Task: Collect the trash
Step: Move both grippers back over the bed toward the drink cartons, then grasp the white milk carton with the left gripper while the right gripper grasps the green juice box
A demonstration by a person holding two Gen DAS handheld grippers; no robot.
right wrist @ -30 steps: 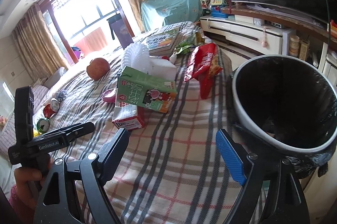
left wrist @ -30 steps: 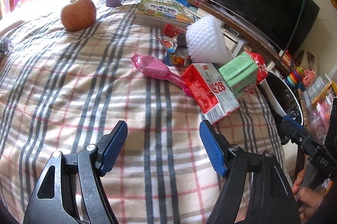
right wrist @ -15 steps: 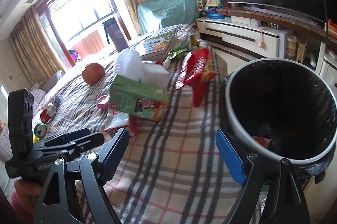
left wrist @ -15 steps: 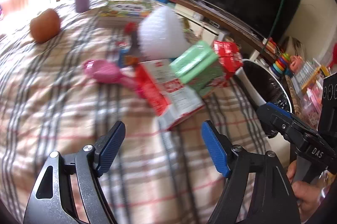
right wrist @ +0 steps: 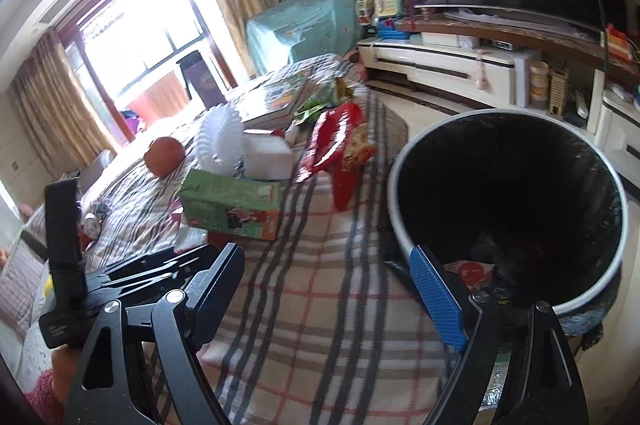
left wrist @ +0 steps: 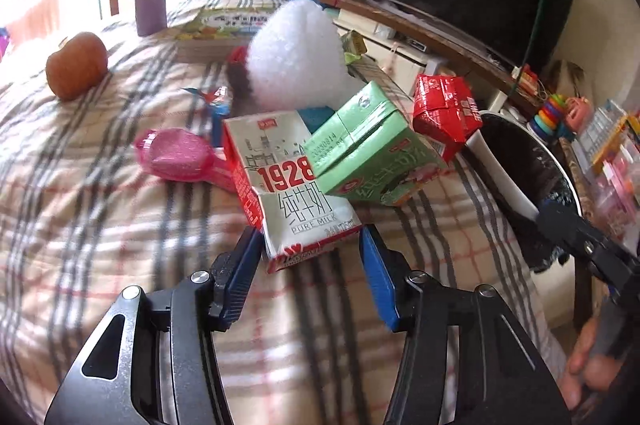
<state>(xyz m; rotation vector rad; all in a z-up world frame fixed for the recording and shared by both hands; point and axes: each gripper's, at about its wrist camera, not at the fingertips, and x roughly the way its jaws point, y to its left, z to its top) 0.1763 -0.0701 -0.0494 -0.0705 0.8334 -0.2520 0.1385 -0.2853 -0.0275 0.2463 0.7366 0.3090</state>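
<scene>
I have brought my left fingers (left wrist: 310, 245) up around the red-and-white milk carton (left wrist: 294, 185) and am closing them, seemingly not yet pressing; right fingers (right wrist: 328, 289) waiting open by the bin (right wrist: 404, 221).

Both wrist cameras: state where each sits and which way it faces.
Left wrist: on the left claw, facing down at the red-and-white milk carton, jaws closing around its near end; right claw at the right edge.
Right wrist: on the right claw, open, facing the trash bin; left claw at the left edge.
Shared: green carton, apple, bin.
</scene>
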